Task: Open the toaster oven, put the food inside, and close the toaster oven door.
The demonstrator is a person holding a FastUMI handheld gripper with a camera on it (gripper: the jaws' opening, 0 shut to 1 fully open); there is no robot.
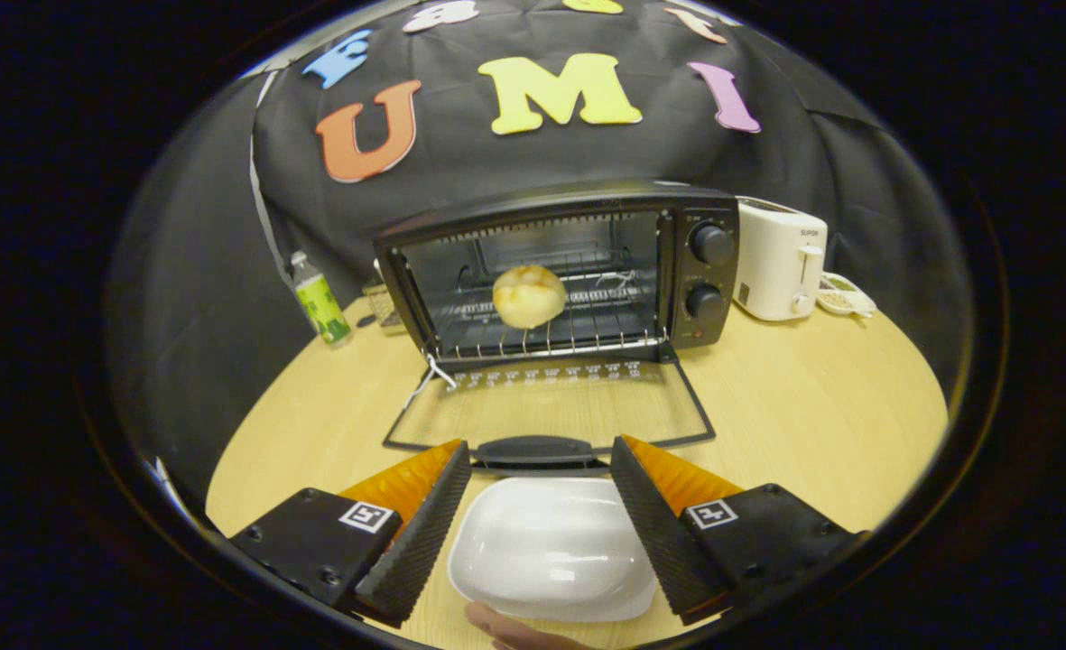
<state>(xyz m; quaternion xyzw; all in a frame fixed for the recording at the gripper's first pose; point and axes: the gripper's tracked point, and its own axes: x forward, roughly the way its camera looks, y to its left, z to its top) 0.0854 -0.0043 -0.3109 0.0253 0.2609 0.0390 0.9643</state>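
Toaster oven [558, 271] stands on the tabletop [812, 424], door [551, 411] dropped fully open and lying flat toward the tongs [542, 456]; bread roll [529, 295] sits on the wire rack inside the cavity; so opening and loading look done, closing is the step in hand. Tongs spread wide apart, gripping nothing; white dish [552, 546] lies empty on the tabletop between and below the fingers; part of a hand [514, 632] shows at its near rim. Door handle [537, 450] lies just ahead of the fingertips; next move, by my reading, calls for getting under or onto that handle and swinging the door up until it shuts. Writing: white toaster [778, 260] beside the oven carries a small brand mark, too small to read surely; green-labelled bottle [319, 298] on the other side, label unreadable.
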